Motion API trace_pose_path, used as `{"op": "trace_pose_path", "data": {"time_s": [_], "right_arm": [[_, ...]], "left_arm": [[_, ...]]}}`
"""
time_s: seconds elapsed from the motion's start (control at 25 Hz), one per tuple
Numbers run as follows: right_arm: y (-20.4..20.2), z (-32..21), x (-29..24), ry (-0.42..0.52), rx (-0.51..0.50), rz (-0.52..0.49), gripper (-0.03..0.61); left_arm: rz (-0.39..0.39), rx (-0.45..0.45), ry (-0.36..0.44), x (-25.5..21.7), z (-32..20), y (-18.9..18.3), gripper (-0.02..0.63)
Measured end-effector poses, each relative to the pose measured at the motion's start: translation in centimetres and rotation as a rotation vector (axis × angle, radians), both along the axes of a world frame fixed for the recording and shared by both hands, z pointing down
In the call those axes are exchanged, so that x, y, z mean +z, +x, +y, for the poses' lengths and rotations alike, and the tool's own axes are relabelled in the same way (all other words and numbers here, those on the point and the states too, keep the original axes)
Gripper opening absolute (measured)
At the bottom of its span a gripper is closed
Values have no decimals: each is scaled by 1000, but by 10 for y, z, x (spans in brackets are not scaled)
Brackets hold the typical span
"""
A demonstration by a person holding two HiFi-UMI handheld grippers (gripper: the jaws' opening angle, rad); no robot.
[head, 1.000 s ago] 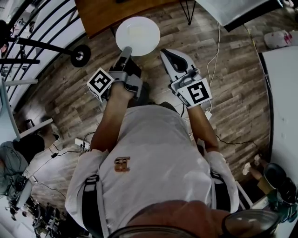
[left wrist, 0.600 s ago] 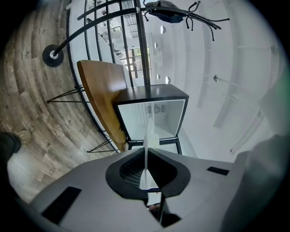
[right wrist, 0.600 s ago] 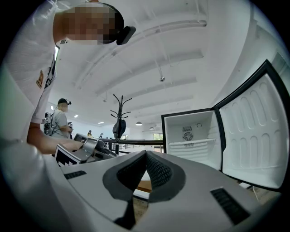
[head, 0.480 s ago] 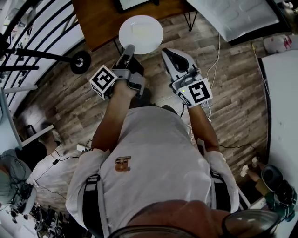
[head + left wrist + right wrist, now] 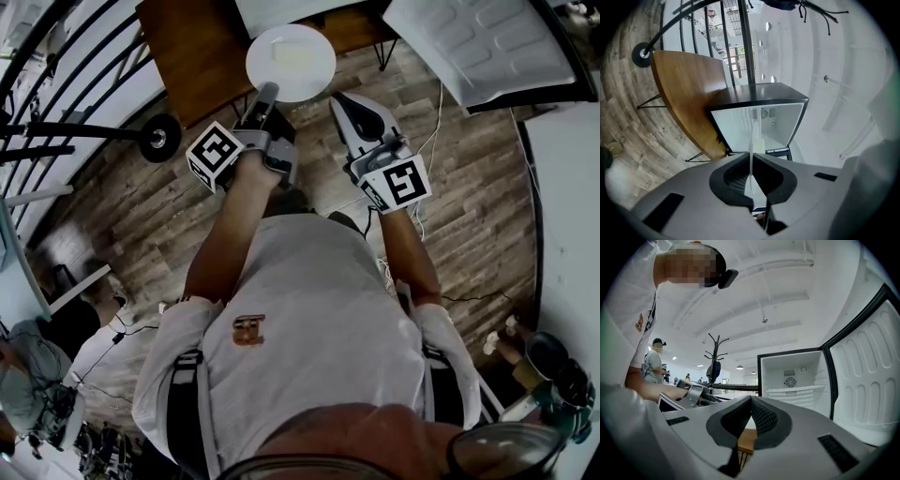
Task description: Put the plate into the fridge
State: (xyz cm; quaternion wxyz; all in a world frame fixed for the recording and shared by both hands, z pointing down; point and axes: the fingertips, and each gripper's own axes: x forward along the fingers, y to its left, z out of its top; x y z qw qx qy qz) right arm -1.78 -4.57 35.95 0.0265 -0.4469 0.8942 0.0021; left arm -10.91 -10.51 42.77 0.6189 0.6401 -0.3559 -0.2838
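The plate (image 5: pixel 291 62) is hanging before the open fridge (image 5: pixel 759 126), its near rim pinched in the left gripper (image 5: pixel 266 94) jaws. The right gripper (image 5: pixel 349 111) is hovering beside it, jaws pressed together on nothing. With so thin a grip, the plate could slip or clip the fridge frame.

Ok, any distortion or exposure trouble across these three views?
Head view: strong fisheye bows the floor planks; plate nearly blown out white. Left gripper view: dark round vignette, plate edge-on and soft up close. Right gripper view: fridge walls curve, interior bright.
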Motion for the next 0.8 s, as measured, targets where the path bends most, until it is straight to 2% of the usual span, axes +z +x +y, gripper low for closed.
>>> {"op": "trace_pose_path", "data": {"time_s": [0.36, 0.8], "right_arm": [[10, -77, -3, 7, 48, 6, 32], [3, -101, 1, 11, 65, 20, 32]], "left_arm": [[-17, 26, -1, 3, -83, 16, 26], [-32, -35, -13, 18, -118, 15, 26]]}}
